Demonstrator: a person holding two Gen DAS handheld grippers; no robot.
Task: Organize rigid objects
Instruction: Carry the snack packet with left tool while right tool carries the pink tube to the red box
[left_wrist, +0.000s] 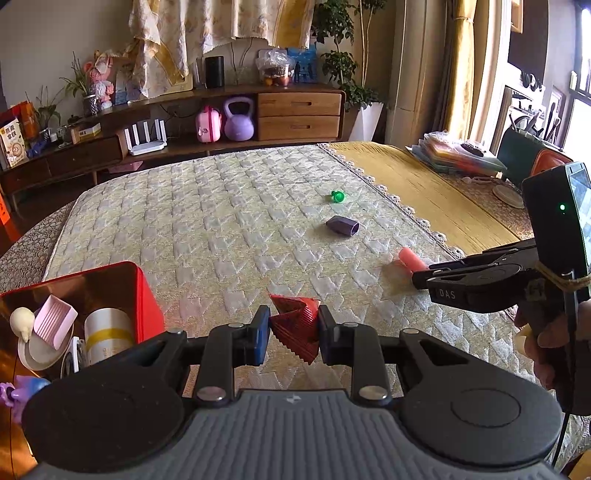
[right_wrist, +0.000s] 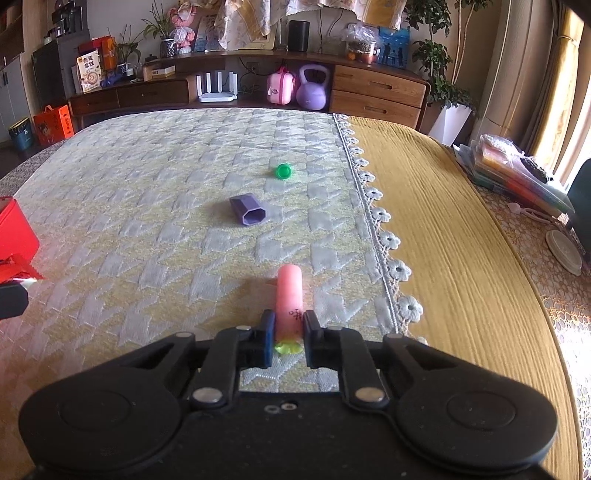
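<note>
My left gripper (left_wrist: 293, 328) is shut on a red ridged folded piece (left_wrist: 295, 325), held above the quilted cloth just right of the red tin box (left_wrist: 147, 295). My right gripper (right_wrist: 289, 334) is shut on a pink cylinder with a green base (right_wrist: 289, 299), which lies pointing away on the cloth. The pink cylinder (left_wrist: 412, 259) and the right gripper (left_wrist: 421, 277) also show in the left wrist view. A purple faceted cup (right_wrist: 249, 214) lies on its side and a small green cap (right_wrist: 283, 171) sits beyond it.
The red box holds a white-and-yellow cylinder (left_wrist: 107, 332), a pink scoop (left_wrist: 55, 321) and a cream plate (left_wrist: 40, 354). A yellow cloth (right_wrist: 461, 240) covers the table's right part, with stacked folders (right_wrist: 517, 173) and a small dish (right_wrist: 565, 251). A wooden sideboard (right_wrist: 258, 85) stands behind.
</note>
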